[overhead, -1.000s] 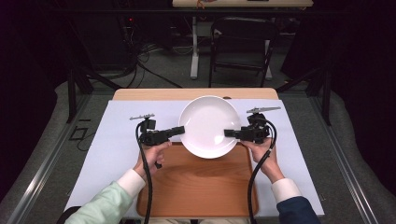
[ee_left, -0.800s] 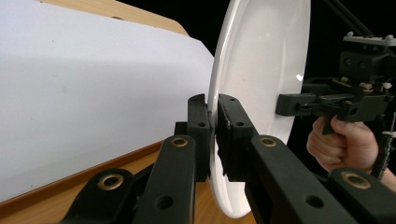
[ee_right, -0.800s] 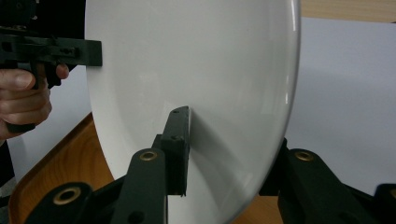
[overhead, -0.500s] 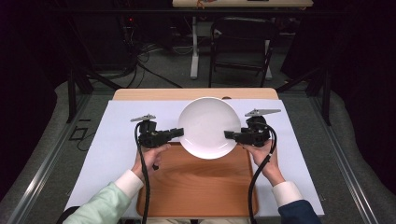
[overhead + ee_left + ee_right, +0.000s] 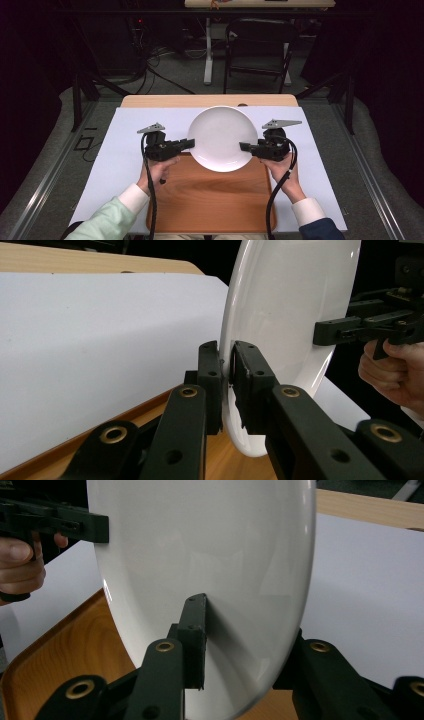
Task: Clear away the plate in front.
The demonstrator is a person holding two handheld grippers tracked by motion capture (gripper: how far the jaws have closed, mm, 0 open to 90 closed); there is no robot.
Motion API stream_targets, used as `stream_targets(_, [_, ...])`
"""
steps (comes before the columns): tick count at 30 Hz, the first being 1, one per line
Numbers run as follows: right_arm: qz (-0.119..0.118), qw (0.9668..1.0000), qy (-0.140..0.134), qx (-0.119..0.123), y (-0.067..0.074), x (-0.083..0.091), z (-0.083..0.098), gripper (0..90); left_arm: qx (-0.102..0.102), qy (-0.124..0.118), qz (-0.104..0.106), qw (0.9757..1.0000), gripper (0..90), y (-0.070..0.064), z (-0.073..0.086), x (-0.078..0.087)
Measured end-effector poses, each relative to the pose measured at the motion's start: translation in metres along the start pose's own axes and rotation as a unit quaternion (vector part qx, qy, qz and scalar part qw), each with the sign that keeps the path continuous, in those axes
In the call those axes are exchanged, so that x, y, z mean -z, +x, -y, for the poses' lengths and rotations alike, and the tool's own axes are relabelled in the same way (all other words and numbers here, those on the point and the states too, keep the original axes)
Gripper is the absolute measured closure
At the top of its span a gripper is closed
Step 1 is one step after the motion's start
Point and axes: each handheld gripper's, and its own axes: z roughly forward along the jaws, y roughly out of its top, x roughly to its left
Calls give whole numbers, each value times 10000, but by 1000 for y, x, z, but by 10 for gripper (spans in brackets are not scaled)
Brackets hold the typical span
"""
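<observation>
The left gripper and right gripper each clamp their fingers on opposite rims of the round white ceramic plate. The plate sits above the wooden tray on the counter.

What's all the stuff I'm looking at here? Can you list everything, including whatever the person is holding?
plate: one, white, clamped at its left and right rim, over the tray's far edge
tray: one, brown wood, near middle of the table
sheet: one, white, covering the tabletop under the tray
table: one, light wood, far edge bare
chair: one, dark, on the floor beyond the table
left gripper: one, black, shut on the plate's left rim
right gripper: one, black, shut on the plate's right rim
hands: two, holding the grippers
</observation>
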Motion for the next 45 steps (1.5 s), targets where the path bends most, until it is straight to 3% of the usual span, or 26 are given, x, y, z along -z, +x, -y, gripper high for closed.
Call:
stream_targets(13, [-20, 9998, 60, 195, 17, 4, 5, 682, -301, 42, -72, 9995, 817, -9, 5, 14])
stream_targets(32, [-214, 9991, 250, 252, 40, 5, 18, 692, -198, 182, -55, 9996, 813, -15, 20, 34])
stream_targets(45, [-393, 9977, 550, 98, 55, 4, 35, 690, -67, 303, -45, 9995, 813, -21, 35, 46])
